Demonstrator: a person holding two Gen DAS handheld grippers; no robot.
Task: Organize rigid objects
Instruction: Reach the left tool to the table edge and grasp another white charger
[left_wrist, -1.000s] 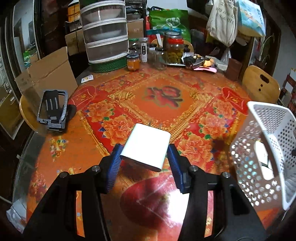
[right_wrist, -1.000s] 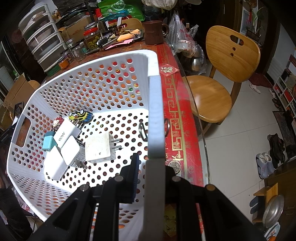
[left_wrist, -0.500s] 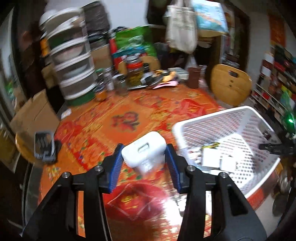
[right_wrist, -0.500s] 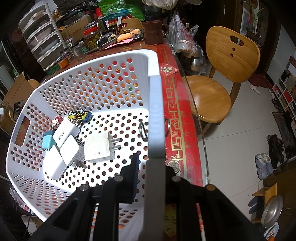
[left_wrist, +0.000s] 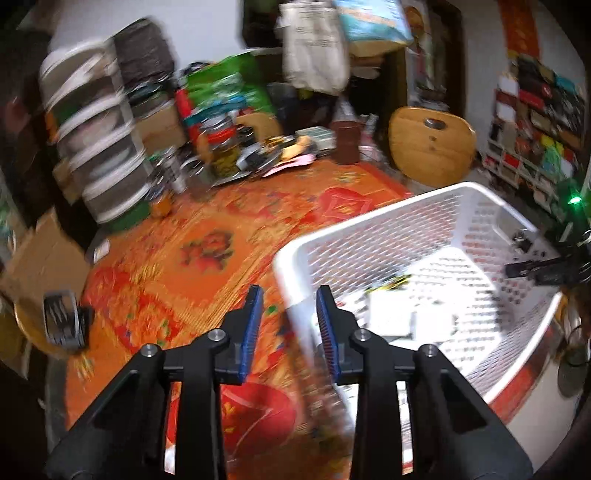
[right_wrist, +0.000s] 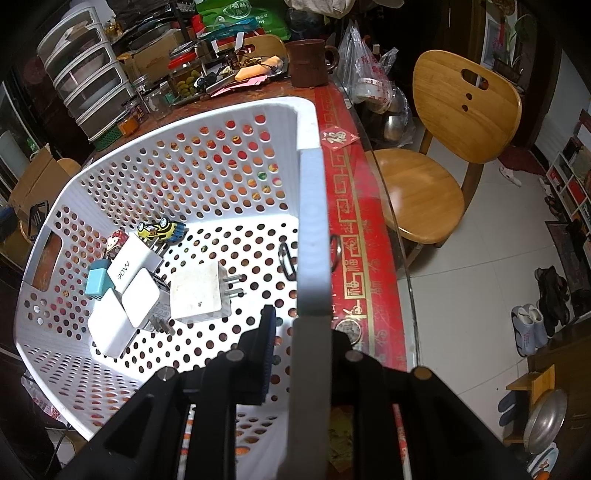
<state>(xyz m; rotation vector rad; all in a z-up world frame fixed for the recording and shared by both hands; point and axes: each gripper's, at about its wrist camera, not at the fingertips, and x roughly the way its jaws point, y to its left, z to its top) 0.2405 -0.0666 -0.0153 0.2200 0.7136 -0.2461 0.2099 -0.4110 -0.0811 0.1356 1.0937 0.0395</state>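
A white perforated basket (left_wrist: 369, 229) stands on the table's right side and holds several white chargers (right_wrist: 199, 291), a teal adapter (right_wrist: 98, 282) and a small toy car (right_wrist: 160, 229). My left gripper (left_wrist: 290, 328) is open and empty, above the basket's near-left rim; the view is blurred. My right gripper (right_wrist: 301, 332) is shut on the basket's right wall (right_wrist: 314, 236), one finger inside and one outside.
A black phone stand (left_wrist: 61, 321) lies at the table's left edge. Jars, a drawer unit (left_wrist: 99, 147) and clutter fill the far side. A brown mug (right_wrist: 308, 62) stands behind the basket. A wooden chair (right_wrist: 443, 147) stands right of the table edge.
My left gripper carried the white charger right toward the basket and now holds nothing; its jaws stand open. The right gripper has kept its hold on the basket wall.
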